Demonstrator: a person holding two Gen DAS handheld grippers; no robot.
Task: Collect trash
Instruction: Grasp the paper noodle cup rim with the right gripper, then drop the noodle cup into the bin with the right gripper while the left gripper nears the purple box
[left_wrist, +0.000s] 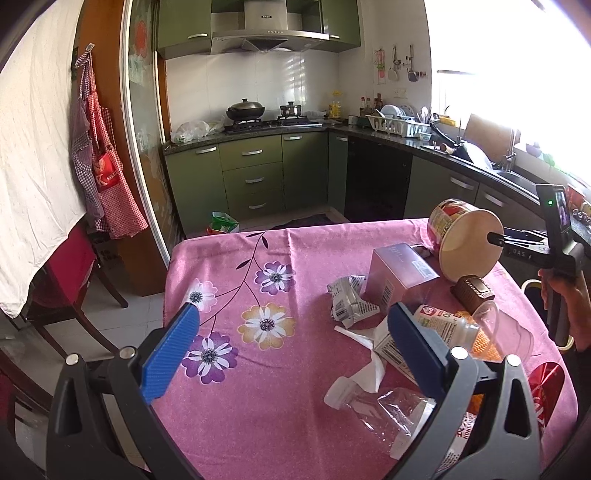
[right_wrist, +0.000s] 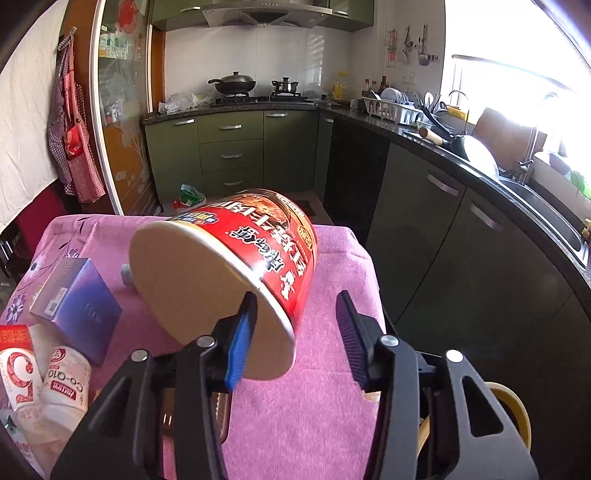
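Note:
A red instant-noodle cup lies tilted on the pink floral tablecloth, its pale lid facing me. My right gripper is open around its lower rim: the left finger crosses the lid, and bare cloth shows between the right finger and the cup wall. From the left wrist view the cup is at the far right of the table. My left gripper stands open over bare cloth with nothing between its fingers. Near it lie a pink box, a crumpled wrapper, a tissue, a white supplement bottle and a clear plastic bottle.
A small brown object, a clear cup and a red pack crowd the table's right side. A wooden chair stands left of the table. Green cabinets and a dark counter run behind and to the right. A tape roll sits below my right gripper.

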